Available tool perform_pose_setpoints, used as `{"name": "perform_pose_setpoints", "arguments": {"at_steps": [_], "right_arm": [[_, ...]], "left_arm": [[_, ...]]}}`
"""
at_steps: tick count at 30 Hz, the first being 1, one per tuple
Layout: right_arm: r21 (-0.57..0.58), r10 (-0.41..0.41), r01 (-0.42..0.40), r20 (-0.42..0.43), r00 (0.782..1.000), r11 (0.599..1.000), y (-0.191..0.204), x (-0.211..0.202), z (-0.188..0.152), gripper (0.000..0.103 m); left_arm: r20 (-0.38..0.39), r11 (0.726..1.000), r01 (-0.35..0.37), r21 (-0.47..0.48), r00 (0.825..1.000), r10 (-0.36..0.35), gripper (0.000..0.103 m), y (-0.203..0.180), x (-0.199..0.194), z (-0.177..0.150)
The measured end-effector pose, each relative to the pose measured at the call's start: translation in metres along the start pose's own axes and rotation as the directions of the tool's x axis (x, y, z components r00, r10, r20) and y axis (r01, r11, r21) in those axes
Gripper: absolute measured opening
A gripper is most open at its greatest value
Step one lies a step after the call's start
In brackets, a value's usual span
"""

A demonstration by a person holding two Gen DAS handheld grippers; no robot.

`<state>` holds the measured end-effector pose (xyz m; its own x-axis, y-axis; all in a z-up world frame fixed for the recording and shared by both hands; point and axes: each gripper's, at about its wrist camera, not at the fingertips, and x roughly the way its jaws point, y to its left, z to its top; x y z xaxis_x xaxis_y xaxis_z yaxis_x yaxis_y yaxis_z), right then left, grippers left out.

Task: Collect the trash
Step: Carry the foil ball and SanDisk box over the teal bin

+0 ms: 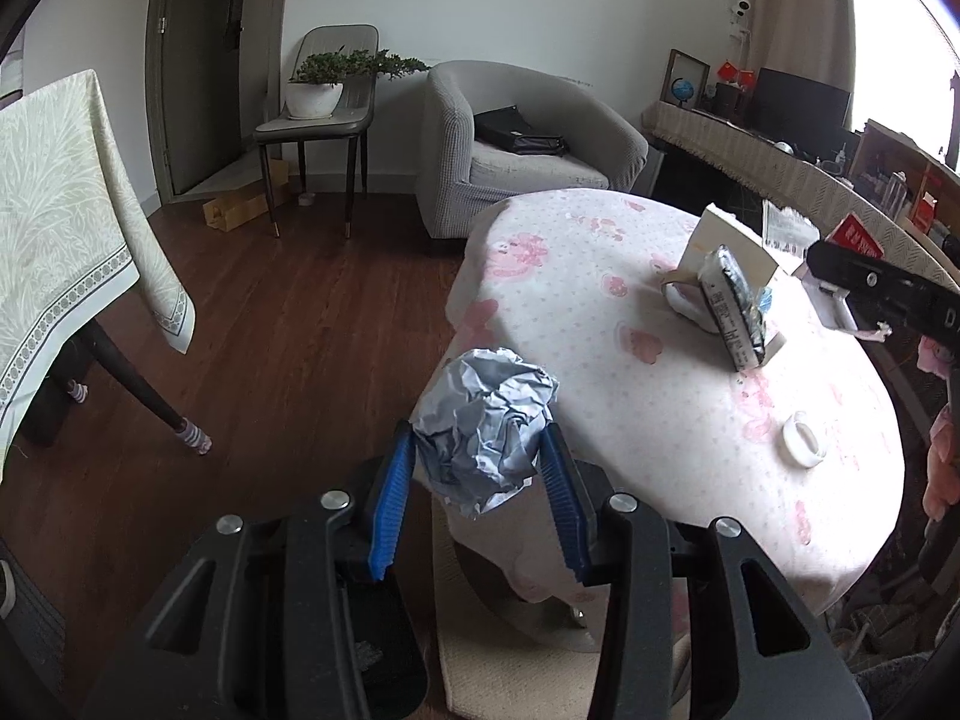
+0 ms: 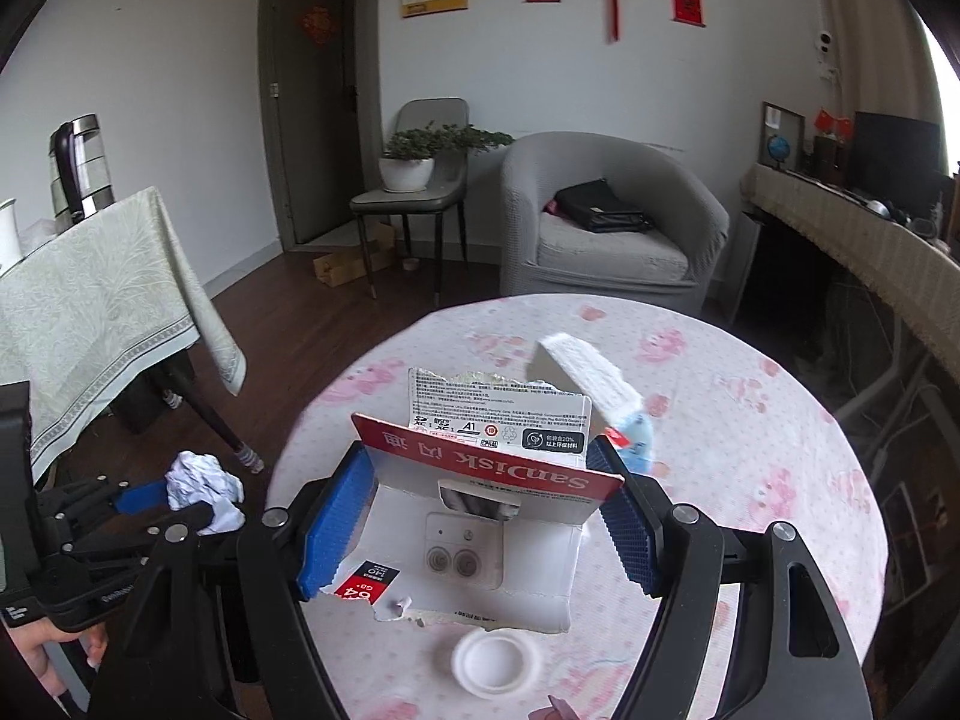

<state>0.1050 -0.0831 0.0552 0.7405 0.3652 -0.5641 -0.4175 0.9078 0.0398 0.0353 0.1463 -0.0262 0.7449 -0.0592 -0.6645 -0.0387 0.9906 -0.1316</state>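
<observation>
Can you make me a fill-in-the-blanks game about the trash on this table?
1. The left gripper holds a crumpled ball of ____.
2. The right gripper grips a torn red and white ____ package.
3. The small white ring lies on the ____.
4. A black bag rests on the grey ____.

Missing words: paper; SanDisk; table; armchair

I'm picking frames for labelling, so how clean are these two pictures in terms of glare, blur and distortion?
Left wrist view: window glare blows out the top right corner, fisheye bends the round table, and the crumpled paper in the left gripper is sharp. Right wrist view: even light, the white box is blurred, the SanDisk card is readable.
</observation>
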Motion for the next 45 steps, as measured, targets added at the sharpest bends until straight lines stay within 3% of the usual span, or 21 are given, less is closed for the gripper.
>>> {"name": "perform_pose_setpoints", "arguments": {"at_steps": [9, 21, 33, 36, 45], "right_arm": [[-0.046, 0.125, -0.126, -0.029, 0.992, 0.991, 0.051, 0.016, 0.0, 0.074], [-0.07, 0.297, -0.309, -0.139, 0.945, 0.948, 0.127, 0.051, -0.014, 0.074], [-0.095, 0.353, -0.386, -0.248, 0.902, 0.918, 0.188, 0.085, -0.035, 0.074], [-0.095, 0.357, -0.397, -0.284, 0.89, 0.913, 0.199, 0.097, -0.042, 0.074], [-0.081, 0.343, -0.402, -0.384, 0.857, 0.912, 0.222, 0.136, -0.071, 0.074]], "left_arm": [[-0.077, 0.998, -0.038, -0.053, 0.996, 0.034, 0.045, 0.042, 0.007, -0.018], [-0.228, 0.985, -0.125, -0.119, 0.969, 0.095, 0.045, 0.103, 0.03, -0.058], [-0.388, 0.975, -0.179, -0.128, 0.914, 0.117, 0.046, 0.144, 0.046, -0.102], [-0.421, 0.973, -0.178, -0.15, 0.901, 0.099, 0.05, 0.154, 0.048, -0.111], [-0.402, 0.958, -0.203, -0.2, 0.909, 0.109, 0.062, 0.183, 0.037, -0.116]]}}
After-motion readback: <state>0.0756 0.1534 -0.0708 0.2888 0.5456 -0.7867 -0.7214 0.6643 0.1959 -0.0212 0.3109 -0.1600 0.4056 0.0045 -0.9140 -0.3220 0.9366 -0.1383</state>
